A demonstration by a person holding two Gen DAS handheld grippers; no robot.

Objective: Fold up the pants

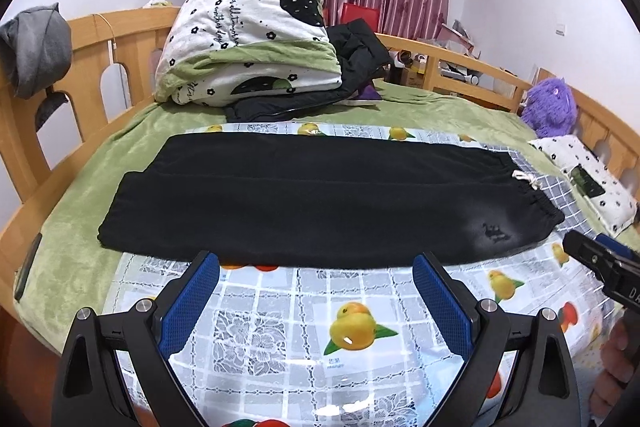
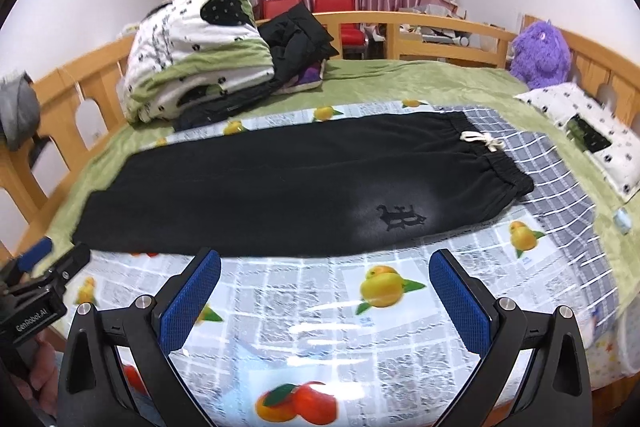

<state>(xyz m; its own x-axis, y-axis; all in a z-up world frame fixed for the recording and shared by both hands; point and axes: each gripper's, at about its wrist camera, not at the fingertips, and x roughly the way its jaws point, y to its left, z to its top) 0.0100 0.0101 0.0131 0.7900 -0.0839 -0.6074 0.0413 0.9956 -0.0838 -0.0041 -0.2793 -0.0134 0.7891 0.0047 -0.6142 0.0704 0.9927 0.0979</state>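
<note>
**Black pants lie flat on the bed, both grippers spread wide**

The black pants (image 1: 320, 199) lie flat and lengthwise across a fruit-print plastic sheet (image 1: 304, 311) that covers the green blanket (image 1: 80, 227) of the bed. The legs lie one over the other. The elastic waistband (image 2: 496, 163) with its white drawstring (image 2: 482, 140) points right and rests on a grey checked cloth (image 2: 560, 187); the leg cuffs point left. A dark embroidered logo (image 2: 400, 217) shows near the waist.

The left hand-held gripper (image 1: 316, 277) hovers over the sheet just short of the pants' near edge, its blue-padded fingers (image 1: 188, 307) spread wide with nothing between them. The right hand-held gripper (image 2: 325, 275) hovers likewise near the waist end, wide apart and empty.

Behind the pants sit a folded patterned quilt (image 1: 248, 43) and a black jacket (image 1: 360, 55). A purple plush toy (image 2: 540, 55) sits against the wooden bed rail (image 2: 440, 23), with a patterned pillow (image 2: 584, 131) beside it.
</note>
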